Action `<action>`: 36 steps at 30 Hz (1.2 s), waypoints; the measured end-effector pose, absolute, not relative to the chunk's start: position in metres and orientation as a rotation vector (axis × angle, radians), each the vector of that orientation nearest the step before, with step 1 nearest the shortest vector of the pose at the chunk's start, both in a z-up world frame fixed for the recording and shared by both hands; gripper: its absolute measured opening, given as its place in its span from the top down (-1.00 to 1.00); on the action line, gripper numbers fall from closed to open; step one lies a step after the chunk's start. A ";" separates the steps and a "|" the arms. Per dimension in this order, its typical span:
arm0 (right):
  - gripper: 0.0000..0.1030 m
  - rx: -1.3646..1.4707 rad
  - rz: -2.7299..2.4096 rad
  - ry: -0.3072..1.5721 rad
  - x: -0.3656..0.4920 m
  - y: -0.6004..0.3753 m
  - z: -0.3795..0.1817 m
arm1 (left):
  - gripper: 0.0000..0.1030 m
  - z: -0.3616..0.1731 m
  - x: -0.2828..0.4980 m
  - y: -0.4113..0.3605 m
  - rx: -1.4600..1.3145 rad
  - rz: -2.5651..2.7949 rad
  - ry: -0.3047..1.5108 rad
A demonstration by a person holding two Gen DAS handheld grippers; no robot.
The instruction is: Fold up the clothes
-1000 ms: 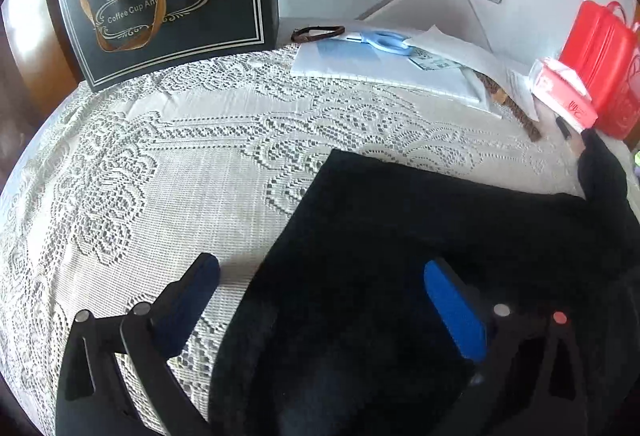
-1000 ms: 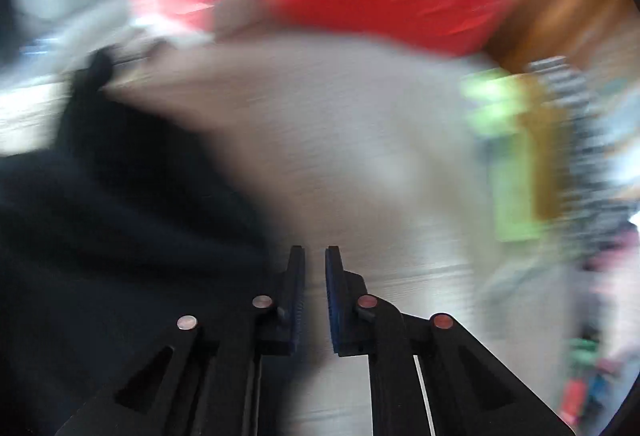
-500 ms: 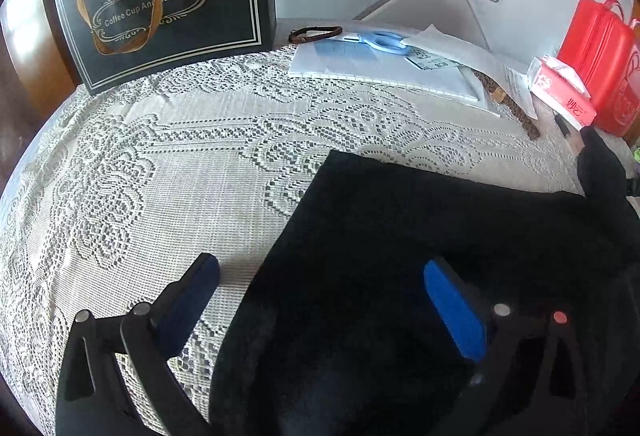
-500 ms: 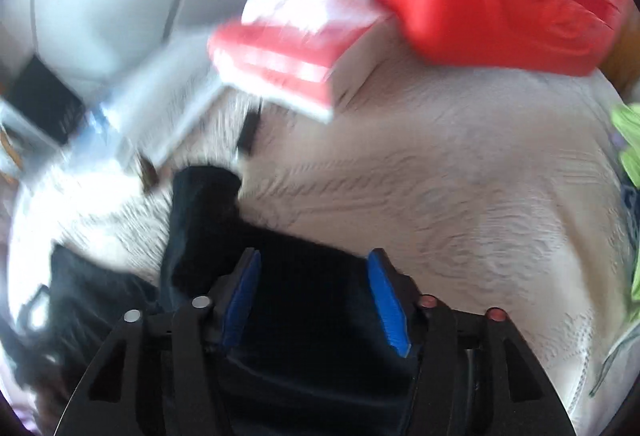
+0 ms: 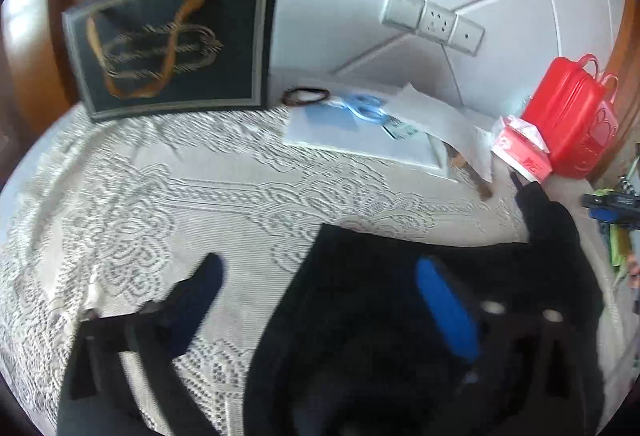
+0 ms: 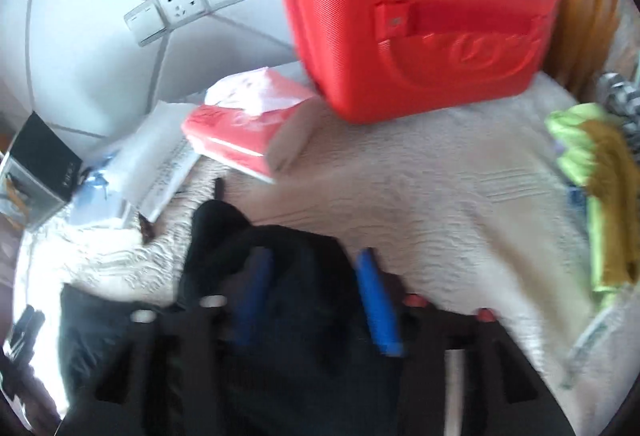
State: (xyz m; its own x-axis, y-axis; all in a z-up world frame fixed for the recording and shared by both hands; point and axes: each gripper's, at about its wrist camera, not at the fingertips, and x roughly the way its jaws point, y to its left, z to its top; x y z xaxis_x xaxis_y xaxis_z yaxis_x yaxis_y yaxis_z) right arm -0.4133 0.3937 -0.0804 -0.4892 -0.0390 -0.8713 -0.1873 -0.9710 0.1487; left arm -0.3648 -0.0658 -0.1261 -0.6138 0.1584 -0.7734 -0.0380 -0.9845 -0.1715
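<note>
The lace-covered table (image 5: 240, 171) is viewed steeply from close above by both wrist cameras; the red case (image 5: 568, 123) (image 6: 420, 15) is shared.

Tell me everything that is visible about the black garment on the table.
The black garment is a dark, soft, matte cloth, lying mostly flat on the white lace tablecloth. Its far edge is straight, and a narrow part bunches up towards the red tissue pack. No seams or buttons can be made out. The left claw is open, one finger over the cloth. The right claw has just been opening and stands open above it, not pressing it.
</note>
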 end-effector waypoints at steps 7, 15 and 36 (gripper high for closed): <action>-0.37 -1.614 2.584 0.339 -0.459 0.370 -0.107 | -0.98 -0.172 -0.411 -0.053 -1.578 2.614 -0.073; 0.76 -1.744 2.581 0.179 -0.474 0.329 -0.127 | 0.50 -0.172 -0.417 -0.021 -1.595 2.580 0.062; 0.28 -1.397 3.030 0.203 -0.144 0.386 -0.037 | 0.63 -0.103 -0.209 -0.046 -1.465 2.568 0.005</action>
